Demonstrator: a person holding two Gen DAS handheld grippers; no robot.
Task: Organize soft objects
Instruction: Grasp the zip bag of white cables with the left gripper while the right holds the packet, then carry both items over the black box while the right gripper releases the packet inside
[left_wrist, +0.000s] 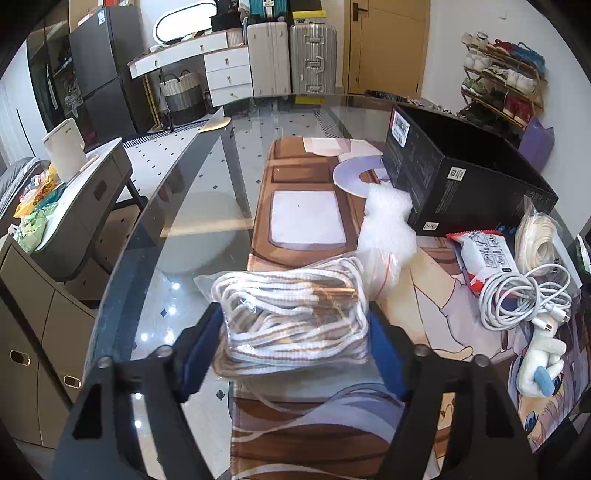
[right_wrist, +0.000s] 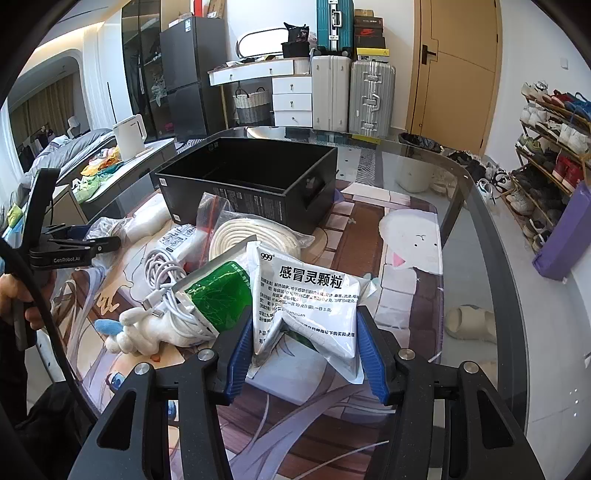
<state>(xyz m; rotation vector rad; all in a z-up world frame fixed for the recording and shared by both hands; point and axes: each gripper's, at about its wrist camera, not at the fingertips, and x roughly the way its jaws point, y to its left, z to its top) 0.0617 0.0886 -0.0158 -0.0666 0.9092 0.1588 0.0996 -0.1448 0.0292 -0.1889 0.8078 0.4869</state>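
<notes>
Left claw (left_wrist: 295, 332) is clamped on a clear bag of striped rope (left_wrist: 291, 314), held at the glass tabletop (left_wrist: 184, 206) edge over the printed mat (left_wrist: 306, 221). Right claw (right_wrist: 304, 343) grips a silver medicine sachet (right_wrist: 306, 302) above the mat. Black box (right_wrist: 251, 181) sits open behind; white cable (right_wrist: 166, 273) and plush toy (right_wrist: 136, 332) lie nearby.

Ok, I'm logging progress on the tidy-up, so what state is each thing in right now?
Left gripper: shut on the rope bag.
Rope bag: sealed, held at the mat's edge.
Right gripper: shut on the medicine pouch.
Medicine pouch: crumpled, pinched at its lower end.
Black box: open, looks empty.
White cable: coiled, loose on the mat.
Plush toy: lying on the mat.
</notes>
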